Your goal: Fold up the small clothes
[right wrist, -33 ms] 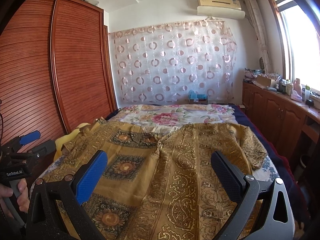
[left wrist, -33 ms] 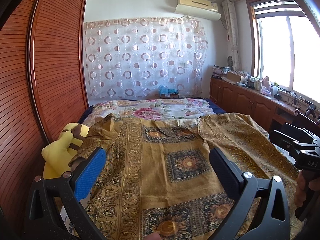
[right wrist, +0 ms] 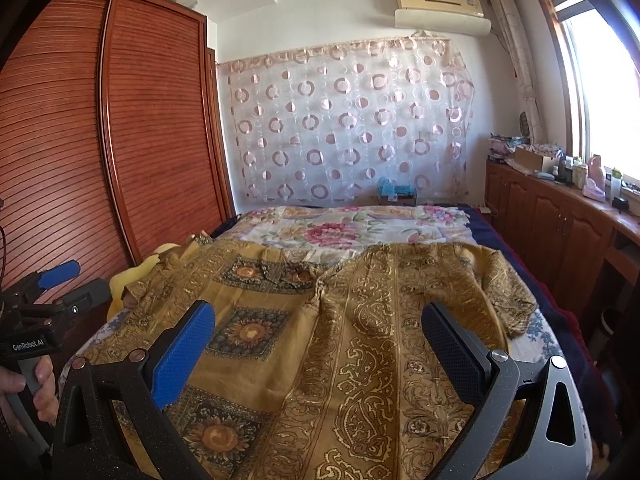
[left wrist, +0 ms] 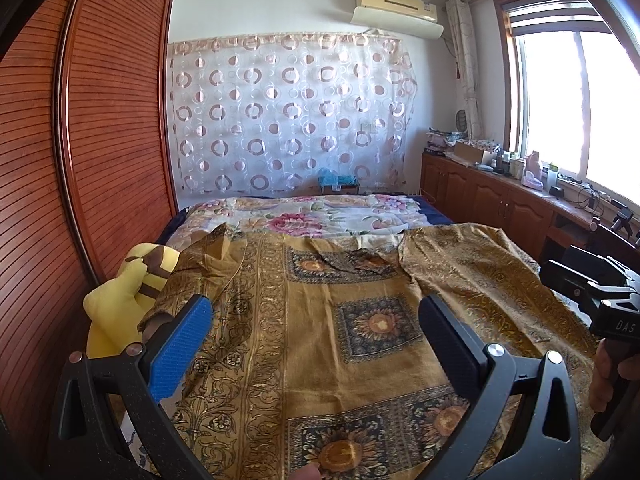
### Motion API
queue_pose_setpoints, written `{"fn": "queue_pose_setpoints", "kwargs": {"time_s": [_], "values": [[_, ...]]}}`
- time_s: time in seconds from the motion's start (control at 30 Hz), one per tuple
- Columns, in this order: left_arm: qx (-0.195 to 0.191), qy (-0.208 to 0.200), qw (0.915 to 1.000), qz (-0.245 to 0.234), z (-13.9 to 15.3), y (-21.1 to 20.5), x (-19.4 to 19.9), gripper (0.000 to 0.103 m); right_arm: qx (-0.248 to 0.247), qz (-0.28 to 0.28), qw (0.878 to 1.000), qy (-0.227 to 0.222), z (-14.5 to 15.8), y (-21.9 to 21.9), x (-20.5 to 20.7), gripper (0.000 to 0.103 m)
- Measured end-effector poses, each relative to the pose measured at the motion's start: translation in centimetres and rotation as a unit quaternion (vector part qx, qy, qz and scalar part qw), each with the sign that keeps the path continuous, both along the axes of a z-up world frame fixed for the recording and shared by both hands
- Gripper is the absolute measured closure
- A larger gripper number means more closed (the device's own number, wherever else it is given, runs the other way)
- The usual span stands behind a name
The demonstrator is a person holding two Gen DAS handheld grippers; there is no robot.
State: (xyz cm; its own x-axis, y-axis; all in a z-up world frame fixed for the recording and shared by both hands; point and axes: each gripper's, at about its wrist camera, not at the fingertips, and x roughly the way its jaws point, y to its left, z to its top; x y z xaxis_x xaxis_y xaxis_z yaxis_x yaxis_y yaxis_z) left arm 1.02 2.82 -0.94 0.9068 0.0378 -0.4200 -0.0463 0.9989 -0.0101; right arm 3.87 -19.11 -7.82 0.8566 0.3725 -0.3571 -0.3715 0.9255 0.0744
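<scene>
A golden-brown patterned garment [left wrist: 360,280] [right wrist: 372,360] lies spread flat across the bed, sleeves out to both sides, collar toward the far end. My left gripper [left wrist: 316,312] hovers open over the garment's near left part, with nothing between its fingers. My right gripper [right wrist: 318,314] hovers open over the near right part, also holding nothing. The left wrist view catches the right gripper [left wrist: 592,292] at the right edge, held by a hand. The left gripper [right wrist: 52,284] appears at the left edge of the right wrist view.
A yellow plush toy [left wrist: 120,300] sits at the bed's left edge against the slatted wooden wardrobe [left wrist: 100,140]. A floral quilt [left wrist: 312,216] covers the far half of the bed. Low wooden cabinets [right wrist: 560,224] with clutter run under the window on the right.
</scene>
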Motion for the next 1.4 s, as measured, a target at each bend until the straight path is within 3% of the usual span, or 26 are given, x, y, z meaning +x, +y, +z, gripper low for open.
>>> {"fn": "queue_pose_setpoints", "kwargs": {"time_s": [0.53, 0.73, 1.0, 1.1, 1.23, 1.4], "values": [[-0.017, 0.052, 0.9973, 0.049, -3.7, 8.6, 1.6, 0.0, -0.023, 0.081, 0.993, 0.088, -1.6, 3.7, 4.9, 0.0], [-0.053, 0.084, 0.9935, 0.055, -5.5, 13.1, 2.6, 0.001, -0.047, 0.1, 0.987, 0.114, -2.2, 4.1, 5.6, 0.0], [-0.117, 0.117, 0.9858, 0.03, -6.9, 16.7, 5.6, 0.02, -0.064, 0.104, 0.983, 0.137, -2.6, 3.8, 6.1, 0.0], [-0.143, 0.135, 0.9802, 0.024, -7.5, 17.3, 7.5, 0.032, -0.073, 0.104, 0.983, 0.134, -2.4, 3.7, 5.7, 0.0], [-0.184, 0.152, 0.9707, 0.025, -8.6, 18.2, 9.6, 0.037, -0.073, 0.102, 0.982, 0.14, -2.6, 3.9, 5.6, 0.0], [-0.26, 0.169, 0.9499, 0.038, -10.0, 20.3, 11.2, 0.038, -0.064, 0.096, 0.983, 0.141, -3.0, 4.7, 6.2, 0.0]]}}
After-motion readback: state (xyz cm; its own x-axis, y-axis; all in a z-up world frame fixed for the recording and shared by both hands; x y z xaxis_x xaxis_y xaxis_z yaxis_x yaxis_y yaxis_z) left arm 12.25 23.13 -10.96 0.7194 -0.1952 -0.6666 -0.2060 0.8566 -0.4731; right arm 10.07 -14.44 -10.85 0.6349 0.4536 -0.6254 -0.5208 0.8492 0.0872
